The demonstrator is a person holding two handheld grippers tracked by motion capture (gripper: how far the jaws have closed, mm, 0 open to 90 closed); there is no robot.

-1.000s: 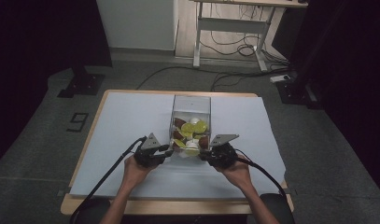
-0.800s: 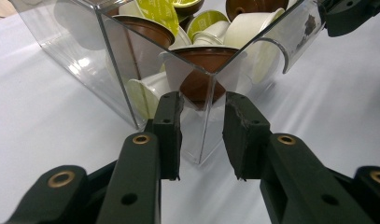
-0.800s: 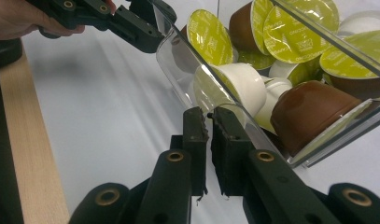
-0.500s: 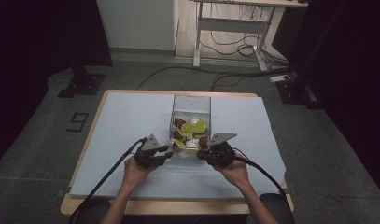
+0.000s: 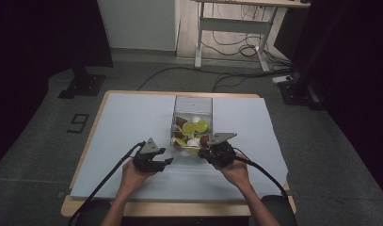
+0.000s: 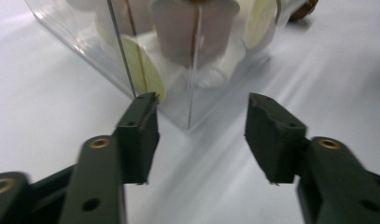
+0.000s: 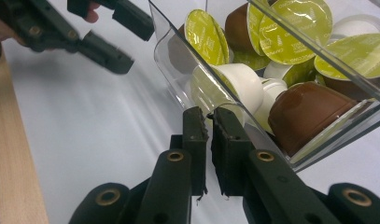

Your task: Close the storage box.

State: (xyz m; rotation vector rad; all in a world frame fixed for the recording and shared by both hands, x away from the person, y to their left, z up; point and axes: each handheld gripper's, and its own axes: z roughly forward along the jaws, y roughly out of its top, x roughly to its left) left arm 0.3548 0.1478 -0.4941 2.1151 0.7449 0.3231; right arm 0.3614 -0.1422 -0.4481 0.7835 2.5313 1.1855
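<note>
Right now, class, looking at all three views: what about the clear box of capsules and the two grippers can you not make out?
- Capsule lid print: right gripper view, too small and blurred to read.
- Capsule count: high view, piled in the clear box, lower ones hidden.
- Right gripper: jaws pinch the box wall; high view too small to confirm.
- Left gripper: box top cut off by the frame edge.

A box (image 5: 193,123) sits mid-desk (image 5: 123,122) on a mat (image 5: 118,136), capsules (image 5: 195,127) inside. Left tongs (image 5: 166,161) lie just before its left corner, right tongs (image 5: 202,153) at its near wall.
</note>
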